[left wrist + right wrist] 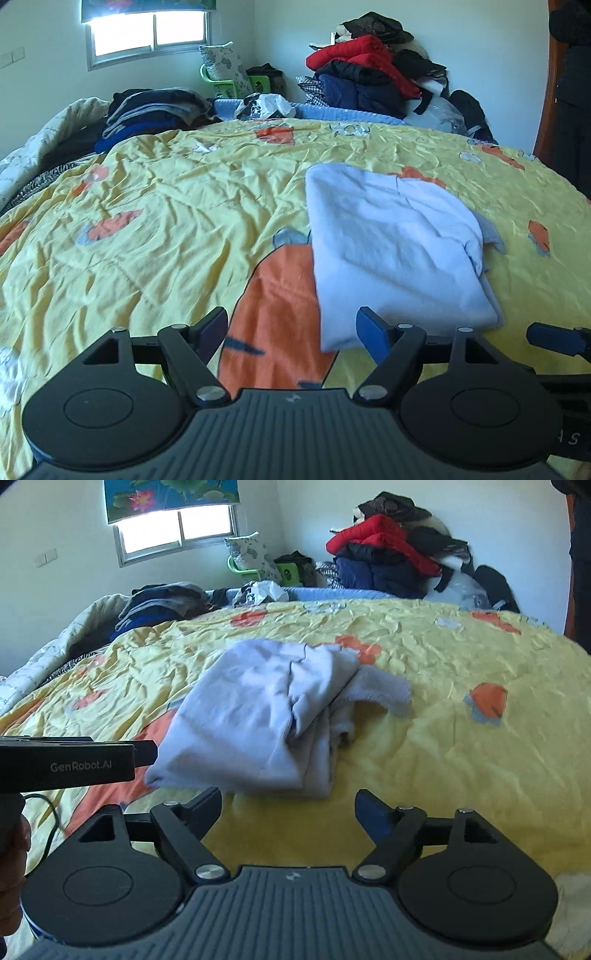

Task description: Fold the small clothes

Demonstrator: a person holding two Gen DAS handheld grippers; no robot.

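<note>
A pale blue small garment lies folded over on the yellow bedspread, one sleeve end sticking out to the right. My left gripper is open and empty, just in front of the garment's near left corner. In the right wrist view the garment lies bunched in layers with a sleeve trailing right. My right gripper is open and empty, just short of the garment's near edge. The left gripper's body shows at the left, its tip beside the garment's left corner.
A heap of red, navy and black coats stands at the far right of the bed. Stacked dark clothes lie at the far left. A white quilt runs along the left edge. A window is behind.
</note>
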